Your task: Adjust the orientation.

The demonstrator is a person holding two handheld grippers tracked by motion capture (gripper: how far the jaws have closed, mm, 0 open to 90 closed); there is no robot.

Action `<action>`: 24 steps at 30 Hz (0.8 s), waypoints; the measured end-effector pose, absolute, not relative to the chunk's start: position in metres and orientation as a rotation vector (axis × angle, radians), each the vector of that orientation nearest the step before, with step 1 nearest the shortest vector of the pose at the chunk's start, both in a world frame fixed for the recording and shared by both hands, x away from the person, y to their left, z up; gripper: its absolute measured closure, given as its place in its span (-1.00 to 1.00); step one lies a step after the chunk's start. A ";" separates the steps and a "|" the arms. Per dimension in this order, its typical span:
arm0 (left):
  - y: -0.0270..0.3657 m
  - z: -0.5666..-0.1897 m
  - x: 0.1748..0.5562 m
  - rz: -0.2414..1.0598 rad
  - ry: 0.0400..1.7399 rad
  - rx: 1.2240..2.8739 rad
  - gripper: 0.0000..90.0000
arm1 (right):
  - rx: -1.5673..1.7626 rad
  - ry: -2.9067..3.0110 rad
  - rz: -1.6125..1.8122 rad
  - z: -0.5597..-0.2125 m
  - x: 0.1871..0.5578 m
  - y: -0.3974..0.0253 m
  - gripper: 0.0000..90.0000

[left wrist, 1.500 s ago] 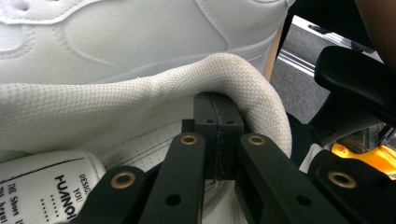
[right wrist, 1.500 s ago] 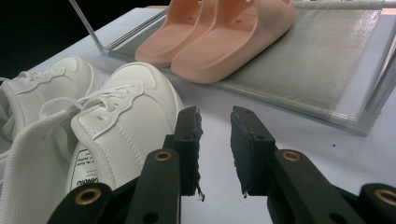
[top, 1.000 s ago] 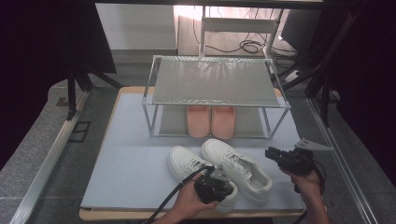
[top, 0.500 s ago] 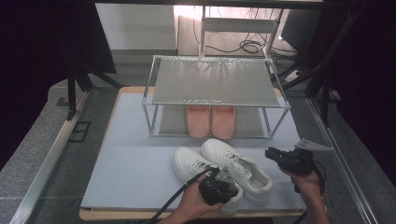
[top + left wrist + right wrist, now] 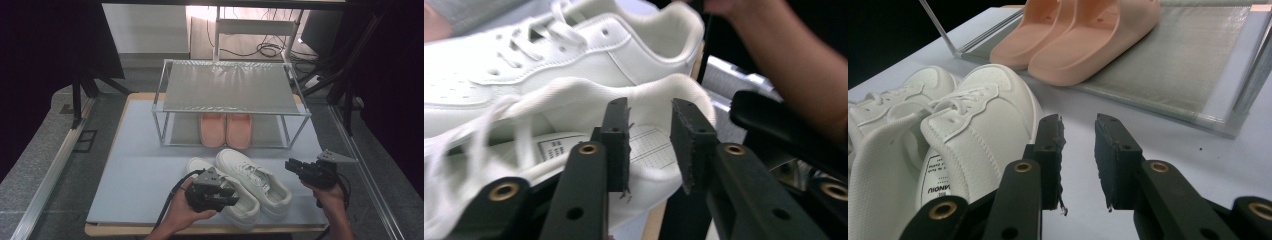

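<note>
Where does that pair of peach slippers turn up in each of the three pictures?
High view: peach slippers sit centre, on the lower shelf of the metal rack.
Left gripper view: a peach sliver at the top-left corner may be them; too little to tell.
Right gripper view: top centre.
Shared landmark: the white sneakers.

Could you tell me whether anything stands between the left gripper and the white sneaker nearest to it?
Nothing visible does. The left gripper is open right at the heel collar of the nearer white sneaker, one of its fingers over the shoe's opening.
</note>
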State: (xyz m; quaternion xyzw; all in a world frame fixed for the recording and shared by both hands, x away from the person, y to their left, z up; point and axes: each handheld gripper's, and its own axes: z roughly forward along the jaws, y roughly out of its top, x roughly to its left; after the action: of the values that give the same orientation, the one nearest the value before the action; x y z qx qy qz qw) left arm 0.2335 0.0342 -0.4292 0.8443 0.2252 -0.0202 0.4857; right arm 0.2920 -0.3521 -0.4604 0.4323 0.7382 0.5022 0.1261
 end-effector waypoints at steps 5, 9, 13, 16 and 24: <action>0.064 -0.423 0.238 0.019 0.620 2.005 0.34 | 1.259 2.161 1.453 -0.461 0.288 -0.352 0.67; 0.086 -0.425 0.246 0.092 0.710 1.998 0.30 | 1.263 2.160 1.443 -0.461 0.283 -0.355 0.77; 0.103 -0.428 0.253 0.129 0.770 1.992 0.25 | 1.263 2.166 1.419 -0.461 0.276 -0.357 0.86; 0.112 -0.428 0.256 0.163 0.808 1.980 0.18 | 1.262 2.184 1.389 -0.461 0.266 -0.360 0.91; 0.127 -0.431 0.262 0.206 0.863 1.975 0.04 | 1.310 2.229 1.323 -0.474 0.217 -0.373 1.00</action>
State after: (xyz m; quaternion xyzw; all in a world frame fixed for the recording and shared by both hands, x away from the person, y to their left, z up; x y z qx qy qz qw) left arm 0.2616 0.1268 -0.4306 0.8057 0.3522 0.0839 0.4689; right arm 0.2175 -0.3726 -0.4740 0.4477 0.7622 0.4523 0.1183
